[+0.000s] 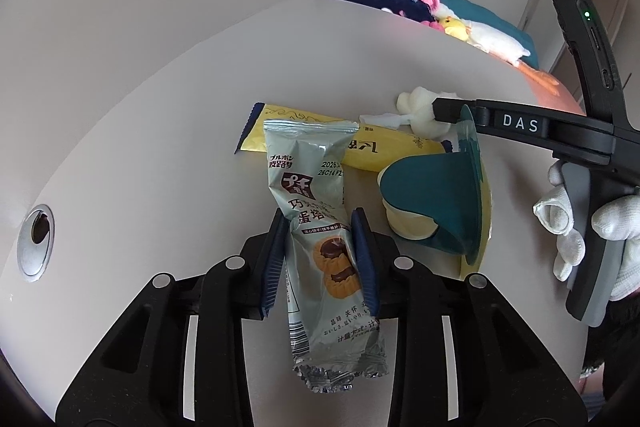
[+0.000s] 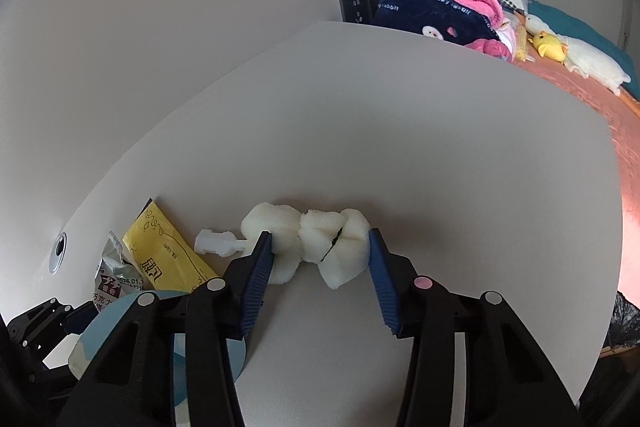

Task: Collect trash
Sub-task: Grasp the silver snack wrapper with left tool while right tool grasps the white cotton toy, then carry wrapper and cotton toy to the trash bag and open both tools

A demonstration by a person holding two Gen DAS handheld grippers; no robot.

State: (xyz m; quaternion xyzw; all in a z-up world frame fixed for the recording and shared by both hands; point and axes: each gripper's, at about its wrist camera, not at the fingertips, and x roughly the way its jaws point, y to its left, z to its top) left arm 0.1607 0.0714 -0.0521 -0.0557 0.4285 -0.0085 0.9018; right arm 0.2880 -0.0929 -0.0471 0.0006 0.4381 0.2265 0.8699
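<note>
Soft even daylight, sharp centre, heavy fisheye bending, dark corners.

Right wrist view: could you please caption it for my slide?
Right claw closing on white foam on the grey table.

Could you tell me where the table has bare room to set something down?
The table is bare beyond the white foam to its far edge, and between the cable hole and the silver wrapper. It is crowded around the yellow packet and teal-lidded cup.
</note>
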